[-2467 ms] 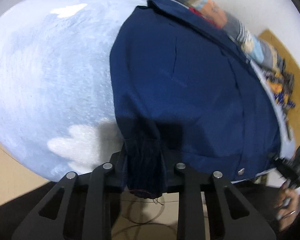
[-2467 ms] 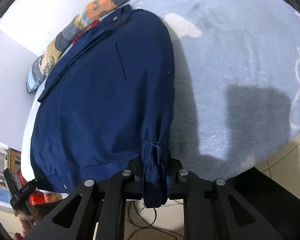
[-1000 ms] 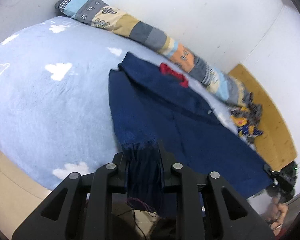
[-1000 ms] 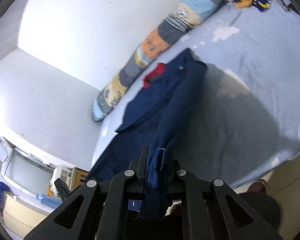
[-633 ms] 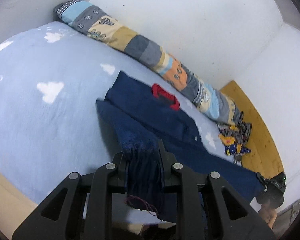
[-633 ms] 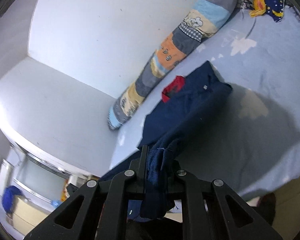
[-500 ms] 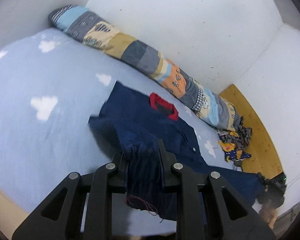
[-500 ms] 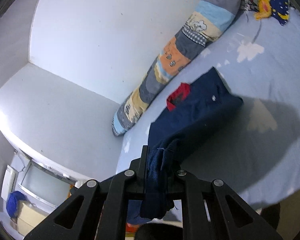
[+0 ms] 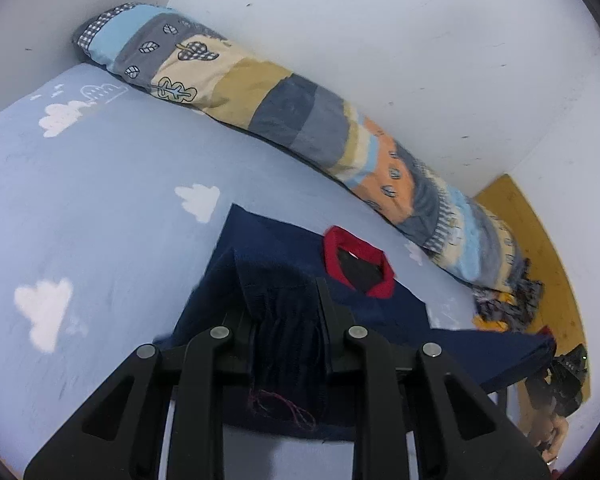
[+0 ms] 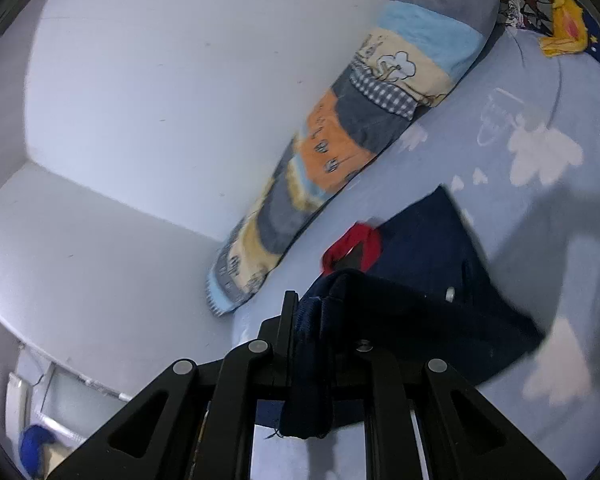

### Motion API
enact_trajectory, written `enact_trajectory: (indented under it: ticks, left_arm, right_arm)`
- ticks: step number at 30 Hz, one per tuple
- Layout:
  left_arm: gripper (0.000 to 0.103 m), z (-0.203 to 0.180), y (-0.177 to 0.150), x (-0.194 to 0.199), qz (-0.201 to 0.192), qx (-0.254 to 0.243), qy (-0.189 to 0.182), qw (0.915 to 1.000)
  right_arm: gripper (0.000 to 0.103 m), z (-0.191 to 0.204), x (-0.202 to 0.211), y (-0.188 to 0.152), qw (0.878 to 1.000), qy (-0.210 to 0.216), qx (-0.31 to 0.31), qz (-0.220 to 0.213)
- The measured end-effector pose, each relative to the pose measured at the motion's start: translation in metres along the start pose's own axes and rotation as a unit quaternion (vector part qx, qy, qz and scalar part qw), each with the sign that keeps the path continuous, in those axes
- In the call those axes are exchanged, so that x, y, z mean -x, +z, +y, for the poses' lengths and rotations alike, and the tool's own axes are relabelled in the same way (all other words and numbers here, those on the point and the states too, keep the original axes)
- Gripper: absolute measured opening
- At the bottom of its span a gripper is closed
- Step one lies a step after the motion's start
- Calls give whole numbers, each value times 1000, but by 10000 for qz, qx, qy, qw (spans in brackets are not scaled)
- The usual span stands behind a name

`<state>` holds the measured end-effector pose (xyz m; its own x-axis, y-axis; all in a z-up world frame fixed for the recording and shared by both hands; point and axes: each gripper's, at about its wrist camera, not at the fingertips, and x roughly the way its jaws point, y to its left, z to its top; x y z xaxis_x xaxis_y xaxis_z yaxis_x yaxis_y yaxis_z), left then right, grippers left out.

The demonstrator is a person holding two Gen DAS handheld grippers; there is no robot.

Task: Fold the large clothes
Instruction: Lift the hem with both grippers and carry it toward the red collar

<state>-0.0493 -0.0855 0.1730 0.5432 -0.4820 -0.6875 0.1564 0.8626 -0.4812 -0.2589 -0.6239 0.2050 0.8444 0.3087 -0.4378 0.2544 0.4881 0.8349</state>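
A navy blue garment [image 9: 268, 248] with a red collar [image 9: 358, 258] lies on a light blue bed [image 9: 100, 208]. My left gripper [image 9: 286, 312] is shut on one bunched bottom corner of it and holds that corner above the bed, over the garment's upper part. My right gripper [image 10: 320, 320] is shut on the other bottom corner of the navy garment [image 10: 428, 240], also lifted toward the collar [image 10: 352, 246]. The hem hangs taut between the two grippers. The right gripper [image 9: 568, 372] also shows at the left wrist view's right edge.
A long patchwork bolster [image 9: 284, 120] lies along the white wall at the far side of the bed and also shows in the right wrist view [image 10: 364, 108]. A heap of colourful clothes [image 9: 504, 304] sits by the bolster's end. A wooden board [image 9: 540, 248] stands at the right.
Both grippers have lifted the garment's bottom edge from the near bed edge and carried it up and forward toward the collar, so the lower half now folds over the upper half.
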Motion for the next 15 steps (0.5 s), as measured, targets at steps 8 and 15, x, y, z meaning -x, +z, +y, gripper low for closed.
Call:
enact_trajectory:
  ticks: [8, 15]
  left_arm:
    - [21, 19, 39, -112, 603, 174, 430, 9971]
    - [27, 32, 45, -184, 1017, 165, 876, 9908]
  right_arm:
    - [12, -47, -108, 67, 9965, -714, -323, 285]
    - [18, -95, -183, 84, 9882, -1311, -615, 488]
